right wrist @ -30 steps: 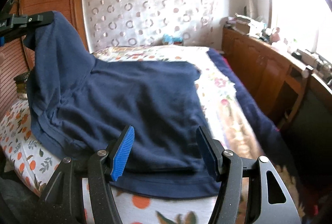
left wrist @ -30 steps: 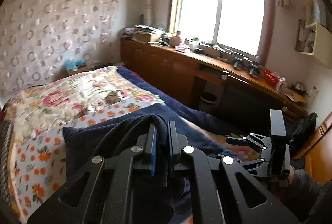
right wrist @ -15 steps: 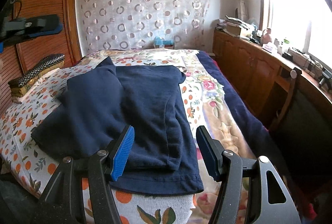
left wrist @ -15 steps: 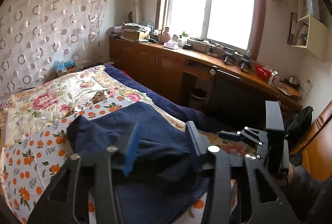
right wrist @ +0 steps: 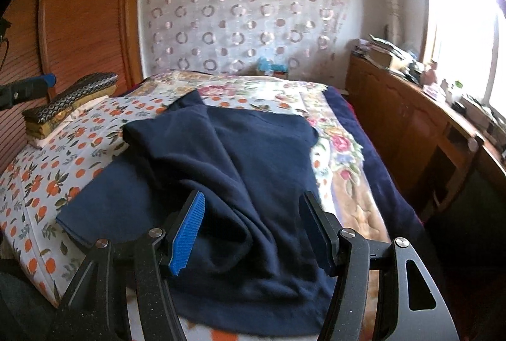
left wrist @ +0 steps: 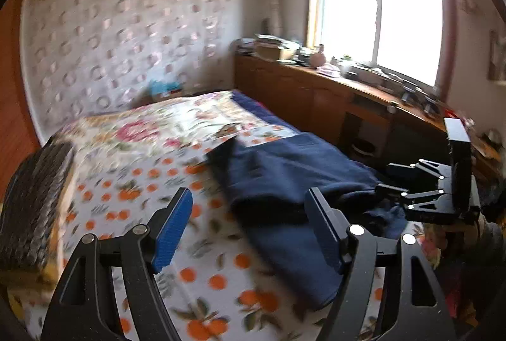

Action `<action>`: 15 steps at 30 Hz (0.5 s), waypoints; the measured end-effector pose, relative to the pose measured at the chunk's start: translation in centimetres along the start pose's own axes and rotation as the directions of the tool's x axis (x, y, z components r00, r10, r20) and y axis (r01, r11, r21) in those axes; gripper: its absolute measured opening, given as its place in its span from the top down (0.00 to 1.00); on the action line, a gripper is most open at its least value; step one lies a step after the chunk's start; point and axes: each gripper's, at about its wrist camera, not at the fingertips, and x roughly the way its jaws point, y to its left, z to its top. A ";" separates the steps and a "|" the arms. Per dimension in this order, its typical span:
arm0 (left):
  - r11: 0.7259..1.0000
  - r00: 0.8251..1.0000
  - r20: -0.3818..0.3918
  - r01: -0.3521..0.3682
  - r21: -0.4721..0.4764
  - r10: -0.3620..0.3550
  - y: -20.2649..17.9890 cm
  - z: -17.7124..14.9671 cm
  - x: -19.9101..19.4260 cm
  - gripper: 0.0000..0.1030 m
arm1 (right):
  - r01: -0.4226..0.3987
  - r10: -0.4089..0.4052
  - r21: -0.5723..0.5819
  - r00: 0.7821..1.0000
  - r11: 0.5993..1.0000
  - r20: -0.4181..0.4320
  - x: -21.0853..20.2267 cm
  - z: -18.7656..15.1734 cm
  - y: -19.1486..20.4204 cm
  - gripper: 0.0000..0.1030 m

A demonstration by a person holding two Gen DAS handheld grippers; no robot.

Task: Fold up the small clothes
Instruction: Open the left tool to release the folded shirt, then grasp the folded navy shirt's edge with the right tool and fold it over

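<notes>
A navy blue garment (left wrist: pixel 284 179) lies on the bed, its left part folded over the middle in loose creases (right wrist: pixel 253 157). My left gripper (left wrist: pixel 249 227) hovers over the orange-print sheet just left of the garment. Its jaws are opening and nothing is between them. In the right wrist view one left gripper finger (right wrist: pixel 25 89) shows at the far left edge. My right gripper (right wrist: pixel 253 233) stands open above the garment's near hem, pads clear of the cloth. It also appears at the garment's right edge in the left wrist view (left wrist: pixel 384 178).
A stack of folded patterned clothes (right wrist: pixel 69 97) sits on the bed's left side by the wooden wardrobe (right wrist: pixel 85 12). A long wooden desk (right wrist: pixel 427 119) with clutter runs under the window on the right. The floral bedspread (left wrist: pixel 158 126) stretches toward the curtained wall.
My left gripper let go of the garment's raised part, which dropped folded across the body. The left gripper opened and drew away to the left. The right gripper stayed open near the hem.
</notes>
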 end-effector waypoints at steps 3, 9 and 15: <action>0.999 1.000 -0.001 -0.031 -0.044 0.031 1.8 -1.0 -0.3 0.28 | -0.031 0.030 -0.043 1.000 0.999 -0.007 1.2 1.3 1.4 0.38; 0.991 0.994 -0.010 -0.108 -0.080 0.107 4.8 -2.5 -0.4 0.28 | -0.087 0.084 -0.129 0.996 0.988 -0.025 3.3 3.3 3.8 0.38; 0.981 0.990 -0.011 -0.141 -0.132 0.140 7.5 -3.4 -0.7 0.28 | -0.150 0.144 -0.191 0.988 0.970 -0.046 4.8 5.3 6.2 0.38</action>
